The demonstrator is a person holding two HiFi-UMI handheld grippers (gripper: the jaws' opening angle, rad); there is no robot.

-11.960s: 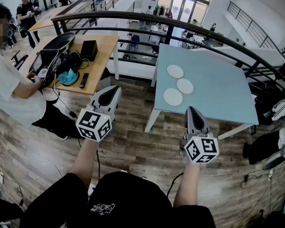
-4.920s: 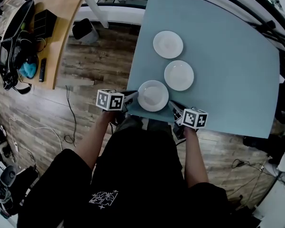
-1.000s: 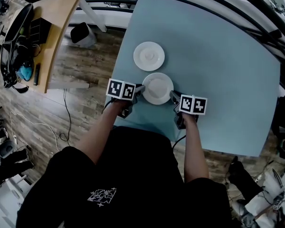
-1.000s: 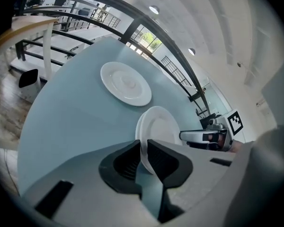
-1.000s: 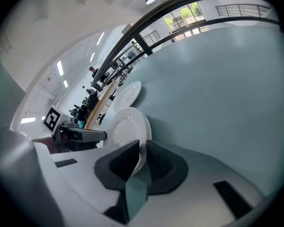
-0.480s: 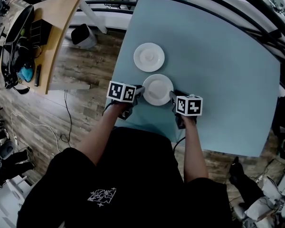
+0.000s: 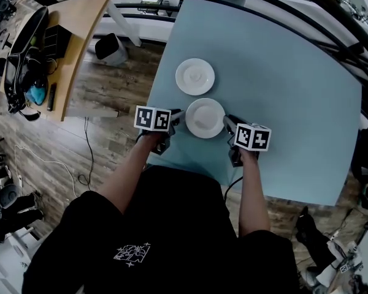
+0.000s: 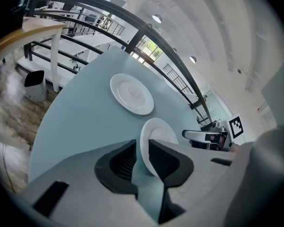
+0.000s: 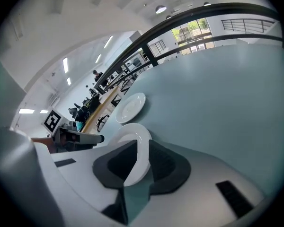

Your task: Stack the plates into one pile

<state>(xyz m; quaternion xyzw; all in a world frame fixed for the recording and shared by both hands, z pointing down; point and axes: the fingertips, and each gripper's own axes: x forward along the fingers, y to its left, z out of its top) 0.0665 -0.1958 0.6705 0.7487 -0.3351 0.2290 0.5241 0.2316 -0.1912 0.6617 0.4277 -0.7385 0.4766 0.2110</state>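
Nearest the person, the left gripper (image 7: 179, 113) and the right gripper (image 7: 227, 121) slant down and away and flank the near plate (image 7: 205, 117), one at its left rim, one at its right. The left gripper's jaws have just been opening: the rim stands between them with a sliver of room at one pad, so that claw is loose, not gripping. The right gripper's jaws have just been closing, and in its own view the rim fills the gap between the pads, which reads as a pinch. Whether this near plate is single or already laid on another I cannot tell. It sits on the table (image 7: 282, 103) close to the left edge, with the wooden floor (image 7: 110, 97) just past the left gripper, so there is little room to swing out that way. What the next move turns on, I judge, is the far plate (image 7: 195, 76): it lies straight beyond the near one, away from the person and a touch left, just beside it but not touching, a thin strip of table between. Both are round, so no long axis needs lining up. The left gripper is slightly the nearer to it. Farther off and to the right the table runs wide and bare, room for a carry
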